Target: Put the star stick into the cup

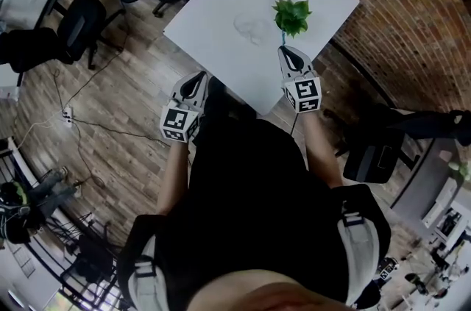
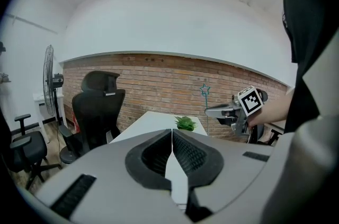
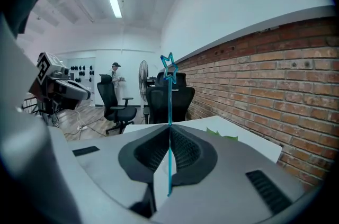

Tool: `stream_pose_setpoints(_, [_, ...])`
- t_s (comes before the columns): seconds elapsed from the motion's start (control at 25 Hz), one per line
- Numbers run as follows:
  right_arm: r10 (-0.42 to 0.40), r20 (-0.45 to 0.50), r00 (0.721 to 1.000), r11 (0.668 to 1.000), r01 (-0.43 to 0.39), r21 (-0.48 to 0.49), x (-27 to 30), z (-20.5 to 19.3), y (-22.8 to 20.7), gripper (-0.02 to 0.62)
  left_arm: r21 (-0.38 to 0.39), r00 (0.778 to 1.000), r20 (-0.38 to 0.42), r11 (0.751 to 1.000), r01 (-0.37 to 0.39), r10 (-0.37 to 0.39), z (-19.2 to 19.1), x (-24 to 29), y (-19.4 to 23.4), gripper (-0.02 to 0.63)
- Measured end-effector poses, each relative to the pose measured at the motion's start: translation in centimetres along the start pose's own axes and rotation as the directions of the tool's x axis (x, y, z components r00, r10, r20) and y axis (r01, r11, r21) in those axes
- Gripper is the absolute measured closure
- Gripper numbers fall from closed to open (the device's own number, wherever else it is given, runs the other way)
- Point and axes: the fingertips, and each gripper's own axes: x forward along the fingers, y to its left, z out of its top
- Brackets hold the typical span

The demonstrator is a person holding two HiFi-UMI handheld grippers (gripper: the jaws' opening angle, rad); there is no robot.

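Note:
A thin blue star stick (image 3: 169, 112) stands upright, and my right gripper (image 3: 169, 128) is shut on its lower part. Its star tip (image 3: 168, 66) rises well above the jaws. From the left gripper view, the same stick (image 2: 205, 91) sticks up out of the right gripper (image 2: 225, 110). A clear cup (image 1: 252, 28) shows faintly on the white table (image 1: 221, 4), just ahead and left of the right gripper (image 1: 285, 51). My left gripper (image 1: 199, 78) hangs off the table's near left edge, shut with nothing between its jaws (image 2: 172, 132).
A small green plant (image 1: 292, 15) stands on the table beside the cup, close to the right gripper. A brick wall (image 1: 412, 15) runs along the table's far side. Black office chairs (image 1: 77, 26) and floor cables (image 1: 70, 115) lie to the left.

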Motion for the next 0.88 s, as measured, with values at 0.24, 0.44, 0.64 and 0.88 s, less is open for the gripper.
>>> stream_pose_setpoints(0.24, [-0.033,-0.008,0.999,0.999,0.033,0.033,1.7,0.7,-0.6,0.594,0.008,0.999,-0.005,0.999,0.046,-0.046,1.0,1.8,2.9,0.584])
stream_pose_setpoints(0.44, [-0.056,-0.013,0.998,0.996,0.057,0.066,3.8,1.1,-0.7,0.594,0.017,0.997,-0.010,0.997,0.075,-0.075,1.7,3.1,5.2,0.584])
stream_pose_setpoints(0.64, [-0.067,-0.012,0.998,0.994,0.068,0.082,6.6,2.1,0.2,0.594,0.022,0.996,-0.013,0.996,0.091,-0.091,2.0,3.5,8.2,0.584])
stream_pose_setpoints(0.88, [-0.089,-0.025,0.996,0.991,0.091,0.099,9.8,2.1,0.9,0.594,0.026,0.993,-0.024,0.993,0.118,-0.117,1.9,4.0,11.6,0.583])
